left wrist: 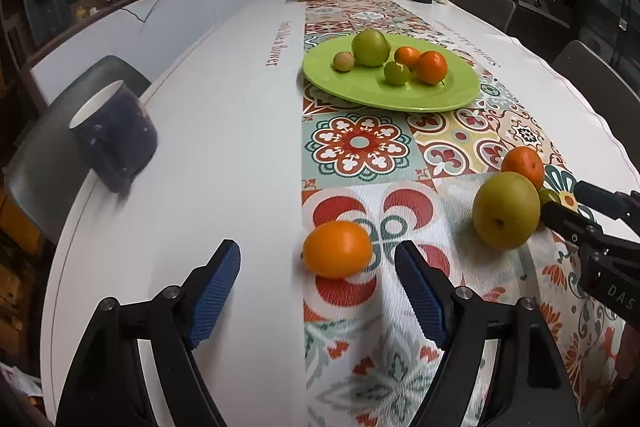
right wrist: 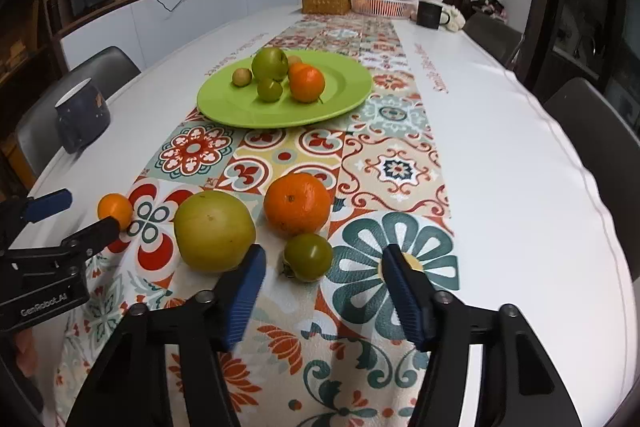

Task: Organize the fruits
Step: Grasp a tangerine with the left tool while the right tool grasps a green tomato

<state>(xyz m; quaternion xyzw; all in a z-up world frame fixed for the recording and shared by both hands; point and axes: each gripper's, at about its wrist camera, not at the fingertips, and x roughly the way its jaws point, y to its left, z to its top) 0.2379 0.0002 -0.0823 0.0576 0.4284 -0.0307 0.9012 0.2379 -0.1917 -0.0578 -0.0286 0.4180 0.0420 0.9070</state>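
My left claw [left wrist: 318,281] and right claw [right wrist: 322,281] gape wide, gripping nothing.
Small orange [left wrist: 337,249] at my left's 12 o'clock; green tomato [right wrist: 308,257] at my right's, hardly visible from the left.

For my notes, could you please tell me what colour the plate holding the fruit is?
The plate is plain lime green, clearest in the right wrist view.

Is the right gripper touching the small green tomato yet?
Apart. In the right wrist view the right gripper is open, and patterned cloth shows between each blue pad and the small green tomato.
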